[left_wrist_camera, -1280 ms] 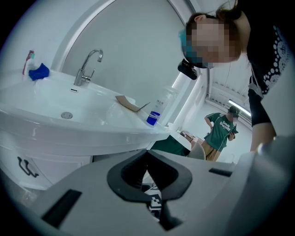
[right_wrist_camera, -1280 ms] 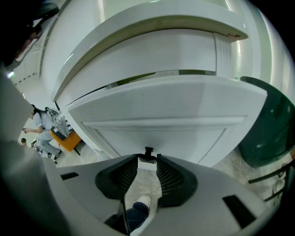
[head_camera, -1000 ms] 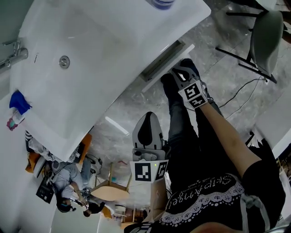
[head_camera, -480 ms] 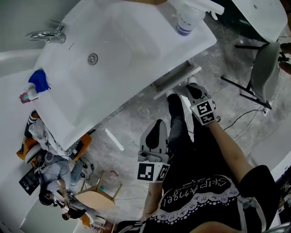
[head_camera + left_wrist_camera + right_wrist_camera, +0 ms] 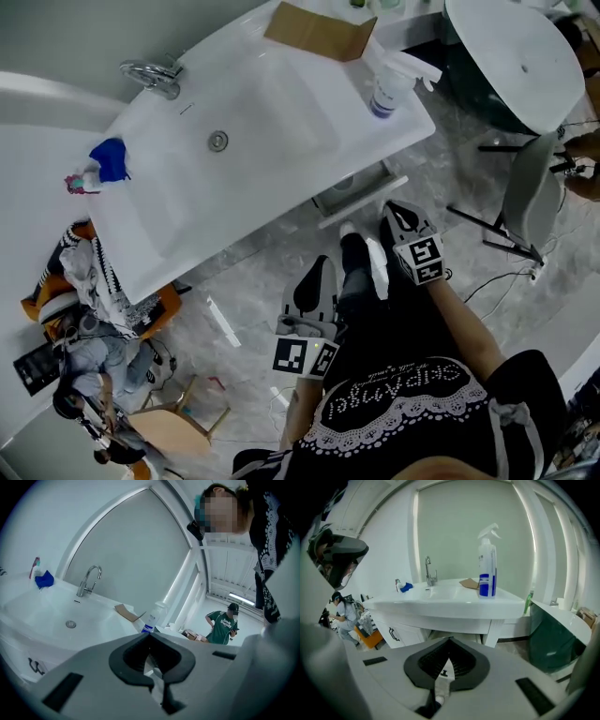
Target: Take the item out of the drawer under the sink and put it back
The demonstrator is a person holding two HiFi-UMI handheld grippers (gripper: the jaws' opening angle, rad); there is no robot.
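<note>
The right claw (image 5: pixel 450 644) is pressed together on the item (image 5: pixel 442 679), a thin white piece that runs back between the pads toward the lower edge of the right gripper view. The pinch looks narrow, so the grip should not be relaxed until the item is supported.

The drawer (image 5: pixel 361 187) stands partly open under the front edge of the sink (image 5: pixel 272 122), just above the right claw in the head view. The item is out of the drawer and in the air, so the step in hand is judged to be the return.

Recommended procedure:
- Line the item up with the drawer opening before the right claw goes down.
- Approach from the front, below the sink's rim; the overhang leaves little room above the drawer.
- Spread the right claw only once the item rests on the drawer floor.
- Keep clear of the spray bottle (image 5: pixel 487 571) on the worktop at the sink's right end.

The left claw (image 5: pixel 150 637) is pressed together with nothing seen in it, at lower centre of the head view. It is free to steady or push the drawer front.
</note>
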